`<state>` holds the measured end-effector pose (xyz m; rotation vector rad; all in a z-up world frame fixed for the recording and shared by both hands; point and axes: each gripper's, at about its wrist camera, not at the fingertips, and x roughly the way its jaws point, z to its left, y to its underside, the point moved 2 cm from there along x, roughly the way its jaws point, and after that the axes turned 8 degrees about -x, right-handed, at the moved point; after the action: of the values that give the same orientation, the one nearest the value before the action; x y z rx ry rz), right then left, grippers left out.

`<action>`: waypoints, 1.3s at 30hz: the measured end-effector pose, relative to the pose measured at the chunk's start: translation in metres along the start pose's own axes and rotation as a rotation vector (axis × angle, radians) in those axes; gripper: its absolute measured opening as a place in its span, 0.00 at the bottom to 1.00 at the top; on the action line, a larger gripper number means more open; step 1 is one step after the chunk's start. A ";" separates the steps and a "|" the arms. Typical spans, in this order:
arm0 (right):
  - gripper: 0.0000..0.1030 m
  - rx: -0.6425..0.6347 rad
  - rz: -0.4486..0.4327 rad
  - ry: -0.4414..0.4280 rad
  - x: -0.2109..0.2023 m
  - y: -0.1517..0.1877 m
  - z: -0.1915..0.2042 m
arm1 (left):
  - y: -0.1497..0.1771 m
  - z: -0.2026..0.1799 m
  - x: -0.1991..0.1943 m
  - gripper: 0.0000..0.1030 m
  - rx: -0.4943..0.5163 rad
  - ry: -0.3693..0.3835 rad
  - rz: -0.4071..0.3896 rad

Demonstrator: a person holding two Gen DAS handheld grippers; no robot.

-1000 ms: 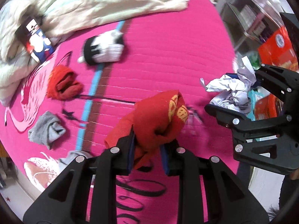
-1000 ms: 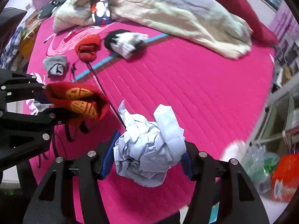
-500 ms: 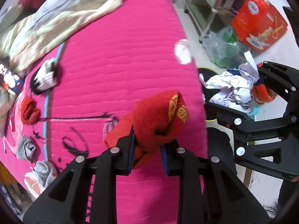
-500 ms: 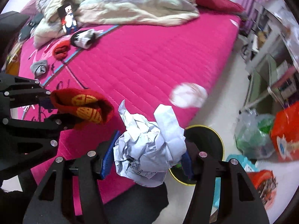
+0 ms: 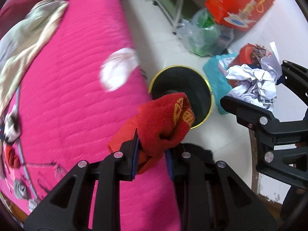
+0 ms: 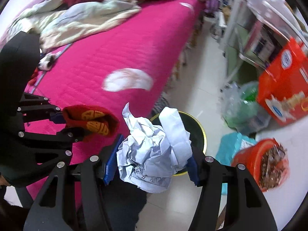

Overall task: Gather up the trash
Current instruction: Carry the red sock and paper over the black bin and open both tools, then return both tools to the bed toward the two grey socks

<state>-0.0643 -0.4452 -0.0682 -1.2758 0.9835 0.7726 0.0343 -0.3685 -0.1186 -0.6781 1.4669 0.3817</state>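
Note:
My left gripper (image 5: 152, 159) is shut on a red sock with yellow print (image 5: 163, 123); it also shows in the right wrist view (image 6: 92, 122). My right gripper (image 6: 151, 167) is shut on a crumpled white paper wad (image 6: 154, 154), which also shows in the left wrist view (image 5: 254, 84). A black trash bin with a yellow rim (image 5: 181, 88) stands on the floor beside the bed, just beyond both held items; part of its rim shows behind the paper (image 6: 200, 130). A white crumpled tissue (image 5: 117, 69) lies on the pink bedspread near the edge (image 6: 127, 79).
The pink bed (image 5: 67, 96) fills the left, with a pale blanket (image 6: 77, 19) and other socks (image 5: 11, 129) far back. On the tiled floor lie a green-filled plastic bag (image 5: 202, 32), an orange box (image 5: 240, 2), a red bag of scraps (image 6: 267, 163) and a shelf unit (image 6: 250, 28).
Both grippers swung right off the bed toward the floor, each keeping its load. The trash bin has come under the sock and paper; the socks and blanket have slid to the far left.

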 end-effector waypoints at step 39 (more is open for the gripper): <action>0.80 -0.017 0.059 0.057 0.046 -0.027 -0.007 | 0.009 0.058 -0.019 0.80 -0.199 -0.063 -0.041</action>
<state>-0.0226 -0.4591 -0.0991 -1.2941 1.0669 0.7952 0.0722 -0.3215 -0.1039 -0.8458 1.3650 0.5175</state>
